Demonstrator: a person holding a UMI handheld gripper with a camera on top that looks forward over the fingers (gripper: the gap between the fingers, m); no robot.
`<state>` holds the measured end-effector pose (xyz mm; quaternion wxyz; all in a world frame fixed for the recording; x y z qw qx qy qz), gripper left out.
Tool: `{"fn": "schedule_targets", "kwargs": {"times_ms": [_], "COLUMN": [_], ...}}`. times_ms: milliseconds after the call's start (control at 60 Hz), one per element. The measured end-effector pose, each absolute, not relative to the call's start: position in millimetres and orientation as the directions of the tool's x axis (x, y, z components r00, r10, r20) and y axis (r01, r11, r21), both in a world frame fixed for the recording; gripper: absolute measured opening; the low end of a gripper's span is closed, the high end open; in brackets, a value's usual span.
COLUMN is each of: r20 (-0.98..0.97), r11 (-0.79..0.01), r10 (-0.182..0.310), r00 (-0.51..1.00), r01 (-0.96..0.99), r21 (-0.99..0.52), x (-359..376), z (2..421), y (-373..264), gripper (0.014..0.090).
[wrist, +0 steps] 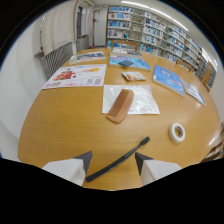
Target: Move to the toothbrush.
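black toothbrush [117, 161] lies between the open fingers [80, 161] on wooden table [60, 120].

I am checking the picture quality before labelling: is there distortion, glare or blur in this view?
Gripper view: strong fisheye bending, so the table edge curves and a black ring frames the picture; soft glare on the plastic sheet beside the comb; far shelves look soft; the toothbrush between the open tongs is fairly clear, with short shadows.
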<state>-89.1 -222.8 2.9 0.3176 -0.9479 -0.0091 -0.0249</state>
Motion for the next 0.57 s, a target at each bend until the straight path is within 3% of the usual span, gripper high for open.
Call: {"fn": "schedule_targets", "kwargs": {"times_ms": [567], "r20": [0.043], "r11": [-0.795], "r10": [0.003], "r00": [0.999], "r01": [0.029], "r21": [-0.605], "x": [-89], "z": [1], "y": [-212], "gripper": [0.0848]}}
